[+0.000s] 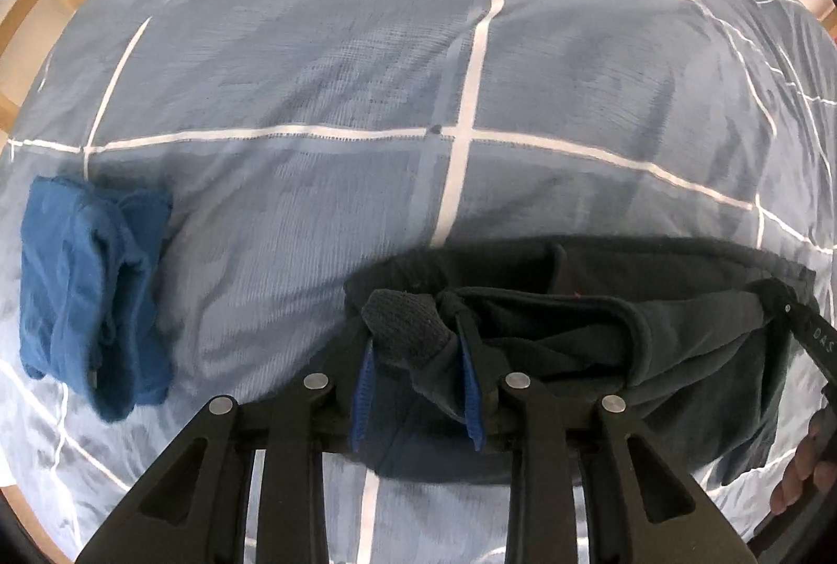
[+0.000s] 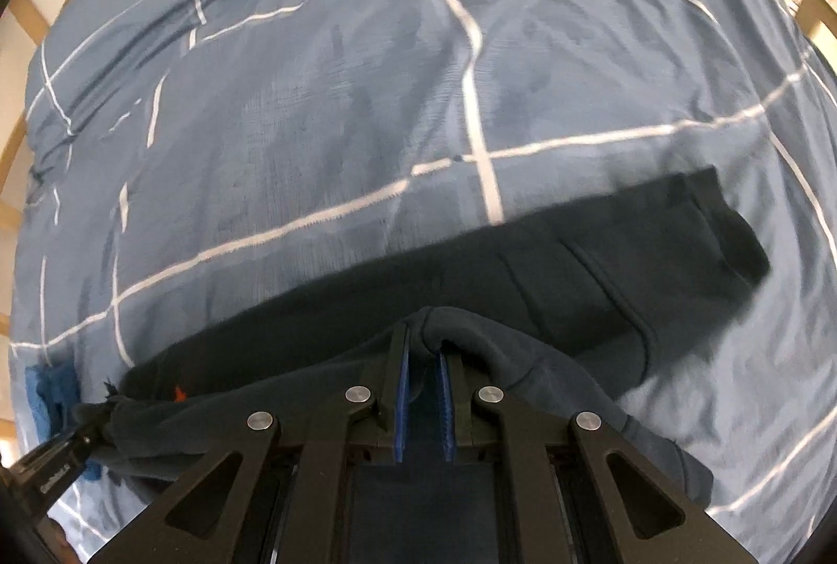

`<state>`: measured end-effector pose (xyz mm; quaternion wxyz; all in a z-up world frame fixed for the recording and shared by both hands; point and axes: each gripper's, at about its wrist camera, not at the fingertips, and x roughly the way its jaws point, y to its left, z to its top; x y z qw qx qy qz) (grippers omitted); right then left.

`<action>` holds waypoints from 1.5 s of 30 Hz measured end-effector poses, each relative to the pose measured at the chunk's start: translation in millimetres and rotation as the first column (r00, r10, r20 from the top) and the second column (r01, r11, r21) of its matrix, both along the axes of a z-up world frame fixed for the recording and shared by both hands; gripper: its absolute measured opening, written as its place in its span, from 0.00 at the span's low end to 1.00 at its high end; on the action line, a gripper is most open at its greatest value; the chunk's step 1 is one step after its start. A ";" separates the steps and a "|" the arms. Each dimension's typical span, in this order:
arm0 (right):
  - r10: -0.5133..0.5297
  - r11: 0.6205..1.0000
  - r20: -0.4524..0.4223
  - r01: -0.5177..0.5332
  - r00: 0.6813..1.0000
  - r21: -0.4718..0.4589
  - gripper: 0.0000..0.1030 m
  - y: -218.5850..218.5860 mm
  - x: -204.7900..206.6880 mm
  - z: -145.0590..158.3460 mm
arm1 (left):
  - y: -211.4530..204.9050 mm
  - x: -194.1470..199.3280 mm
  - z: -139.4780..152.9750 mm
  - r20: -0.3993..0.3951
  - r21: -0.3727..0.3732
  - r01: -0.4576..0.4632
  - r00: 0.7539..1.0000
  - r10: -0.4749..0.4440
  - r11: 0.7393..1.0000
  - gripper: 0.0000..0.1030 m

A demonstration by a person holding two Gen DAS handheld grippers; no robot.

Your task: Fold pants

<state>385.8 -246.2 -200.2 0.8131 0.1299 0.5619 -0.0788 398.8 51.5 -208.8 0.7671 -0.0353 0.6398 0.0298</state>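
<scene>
Left wrist view: the left gripper (image 1: 418, 344) pinches a bunched edge of the dark pants (image 1: 654, 354), apparently a ribbed cuff, between its blue-padded fingers (image 1: 362, 386). The pants lie across the near part of the blue checked duvet (image 1: 366, 67), the held layer raised above the layer beneath. The right gripper (image 1: 784, 302) shows at the far right edge, gripping the same raised edge. A folded blue garment (image 1: 89, 292) rests on the duvet, well apart to the left.

Right wrist view: the right gripper (image 2: 422, 373) is pressed together on a fold of the pants (image 2: 601, 260), cloth gathered between its pads (image 2: 403, 386). The rest of the garment stretches flat toward the right, ending in a broad band. The left gripper (image 2: 78, 438) appears at lower left, holding the other end of the lifted edge.

Judgement: a fold is in hand, both claws carrying one edge over the lower layer. The next move calls for level, matched travel, edges aligned before release.
</scene>
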 end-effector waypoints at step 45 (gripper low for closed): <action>0.308 0.936 0.115 -0.280 0.944 -0.212 0.53 -21.6 -126.6 54.4 | -164.7 -110.0 59.1 0.273 0.022 0.506 0.827 -0.492 0.862 0.71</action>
